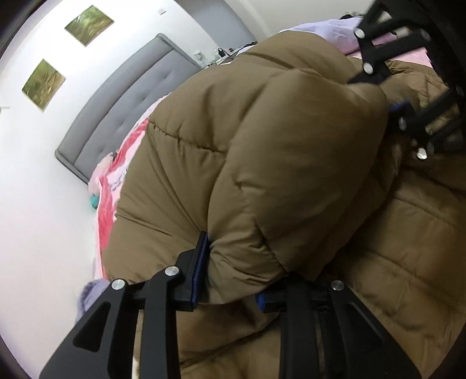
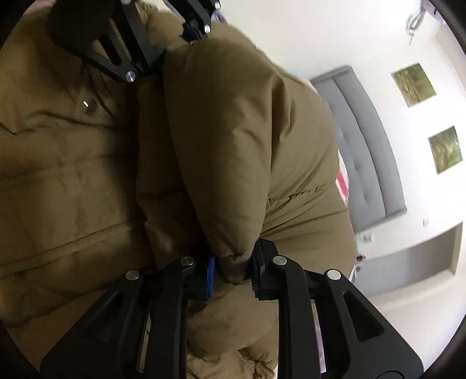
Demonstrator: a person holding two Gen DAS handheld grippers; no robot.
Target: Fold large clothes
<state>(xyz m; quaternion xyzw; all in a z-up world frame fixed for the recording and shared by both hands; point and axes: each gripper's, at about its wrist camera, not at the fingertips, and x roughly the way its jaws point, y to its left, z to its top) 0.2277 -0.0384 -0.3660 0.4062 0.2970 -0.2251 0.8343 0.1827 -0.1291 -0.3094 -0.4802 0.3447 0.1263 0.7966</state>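
L gripper [image 1: 233,280] clamped on a puffy fold of the brown padded jacket [image 1: 262,140], R gripper [image 2: 233,271] pinching the same fold's other end, jacket bulk lying on the bed w/ pink cover [image 1: 107,210], grey headboard [image 1: 125,108] beyond it.

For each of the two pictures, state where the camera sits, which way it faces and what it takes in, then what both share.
Left wrist: sits on the left gripper, looking along its fingers over the brown puffer coat toward the grey headboard; its pads pinch a coat fold; the right gripper shows upper right.
Right wrist: sits on the right gripper, looking along the same fold; headboard on the right, left gripper at top.
Shared: coat, headboard, two wall pictures, both grippers.
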